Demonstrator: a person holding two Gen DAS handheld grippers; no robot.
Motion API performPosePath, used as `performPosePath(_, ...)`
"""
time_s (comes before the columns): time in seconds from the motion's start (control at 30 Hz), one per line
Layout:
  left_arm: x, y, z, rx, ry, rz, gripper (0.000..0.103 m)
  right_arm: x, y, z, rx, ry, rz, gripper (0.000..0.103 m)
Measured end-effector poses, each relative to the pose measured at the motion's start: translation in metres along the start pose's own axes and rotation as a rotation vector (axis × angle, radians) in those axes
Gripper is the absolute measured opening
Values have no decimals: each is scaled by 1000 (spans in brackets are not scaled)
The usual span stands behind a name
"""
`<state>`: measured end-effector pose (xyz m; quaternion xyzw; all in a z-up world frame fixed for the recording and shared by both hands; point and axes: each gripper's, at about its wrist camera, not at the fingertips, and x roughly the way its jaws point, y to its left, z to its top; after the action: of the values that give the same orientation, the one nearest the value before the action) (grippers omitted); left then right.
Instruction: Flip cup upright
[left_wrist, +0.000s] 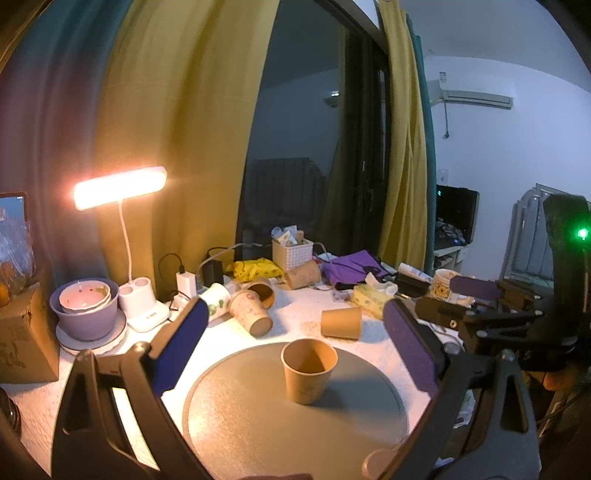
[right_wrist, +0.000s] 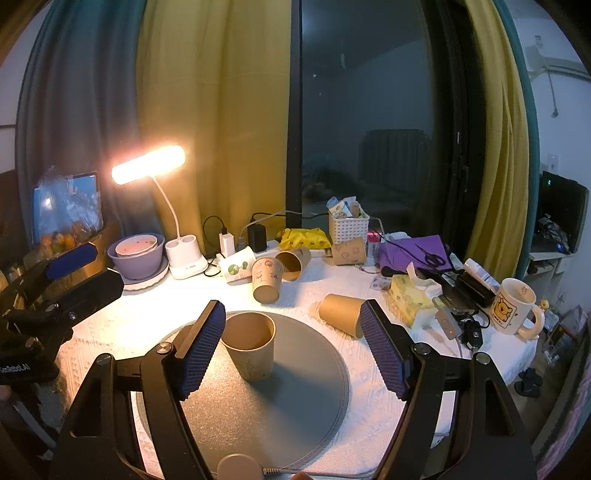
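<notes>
A brown paper cup (left_wrist: 308, 371) stands upright, mouth up, on the round grey mat (left_wrist: 258, 424); it also shows in the right wrist view (right_wrist: 249, 345). My left gripper (left_wrist: 295, 347) is open, its blue pads wide on either side of the cup and not touching it. My right gripper (right_wrist: 293, 347) is open and empty; the cup stands just inside its left pad (right_wrist: 201, 350). The mat shows in the right wrist view too (right_wrist: 295, 387). The right gripper also appears in the left view (left_wrist: 476, 295), and the left gripper in the right view (right_wrist: 66, 273).
Another brown cup (right_wrist: 341, 314) lies on its side behind the mat. Several more cups (right_wrist: 266, 282) lie tipped near a lit desk lamp (right_wrist: 147, 164). A purple bowl (right_wrist: 138, 254), tissue box (right_wrist: 408, 299), white basket (right_wrist: 347, 227) and bear mug (right_wrist: 511, 306) crowd the table.
</notes>
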<state>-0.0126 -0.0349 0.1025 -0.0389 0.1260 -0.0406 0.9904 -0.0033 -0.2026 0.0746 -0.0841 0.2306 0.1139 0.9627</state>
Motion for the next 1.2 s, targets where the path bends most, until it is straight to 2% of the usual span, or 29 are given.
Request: performPosePath(1.2, -1, 11, 7, -1, -7, -5, 96, 0, -1, -2, -1, 2, 2, 78)
